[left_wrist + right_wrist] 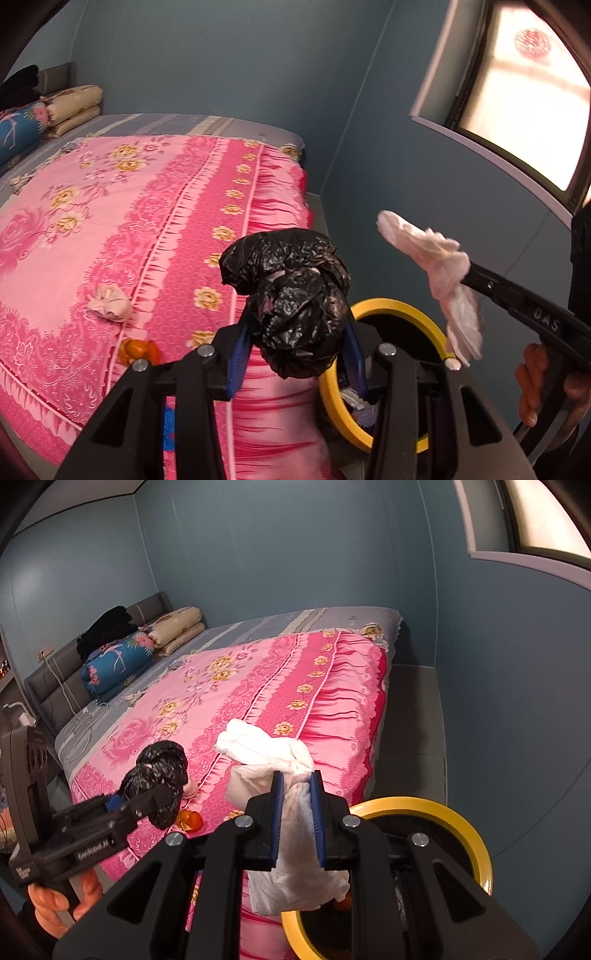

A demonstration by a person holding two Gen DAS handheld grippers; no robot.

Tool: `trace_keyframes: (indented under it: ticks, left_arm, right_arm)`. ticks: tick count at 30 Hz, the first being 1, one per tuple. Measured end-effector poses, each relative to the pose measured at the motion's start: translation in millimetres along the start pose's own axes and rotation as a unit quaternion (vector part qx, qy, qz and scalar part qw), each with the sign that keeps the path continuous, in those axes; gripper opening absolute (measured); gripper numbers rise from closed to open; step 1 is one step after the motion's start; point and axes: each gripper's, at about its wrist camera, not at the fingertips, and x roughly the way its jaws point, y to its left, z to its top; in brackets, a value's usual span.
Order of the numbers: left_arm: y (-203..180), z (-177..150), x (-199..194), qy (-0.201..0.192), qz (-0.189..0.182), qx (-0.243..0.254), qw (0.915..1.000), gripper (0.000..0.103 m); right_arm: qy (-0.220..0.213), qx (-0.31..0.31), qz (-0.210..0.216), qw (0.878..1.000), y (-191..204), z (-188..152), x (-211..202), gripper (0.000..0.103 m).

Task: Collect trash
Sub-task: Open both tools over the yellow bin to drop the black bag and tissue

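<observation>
My left gripper (295, 325) is shut on a crumpled black plastic bag (291, 295), held above the bed's edge; it also shows in the right wrist view (159, 775). My right gripper (297, 779) is shut on a white tissue wad (273, 753), also seen in the left wrist view (439, 273). A yellow-rimmed trash bin (443, 812) stands on the floor beside the bed, just below both grippers (406, 314). A crumpled pale tissue (109, 301) and an orange peel (138, 350) lie on the pink bedspread (110, 206).
Folded quilts and pillows (122, 657) are stacked at the headboard. A blue wall (406, 184) with a window (524, 92) runs close along the bed's foot, leaving a narrow floor strip (410, 716). Cables (85, 716) lie near the bed's head.
</observation>
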Motion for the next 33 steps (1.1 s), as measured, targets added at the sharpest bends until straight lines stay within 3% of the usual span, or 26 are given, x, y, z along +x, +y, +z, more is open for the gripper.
trace_keyframes:
  ticks: [21, 33]
  left_arm:
    - [-86.7, -34.5, 42.0, 0.061, -0.051, 0.071, 0.9943, 0.041]
    - [-99.5, -50.8, 63.9, 0.094, -0.072, 0.07, 0.9905, 0.041]
  right_arm:
    - [-0.008, 0.098, -0.019, 0.995, -88.8, -16.1, 1.5, 0.015]
    - [-0.013, 0.139, -0.023, 0.99, -116.1, -26.0, 4.7, 0.016]
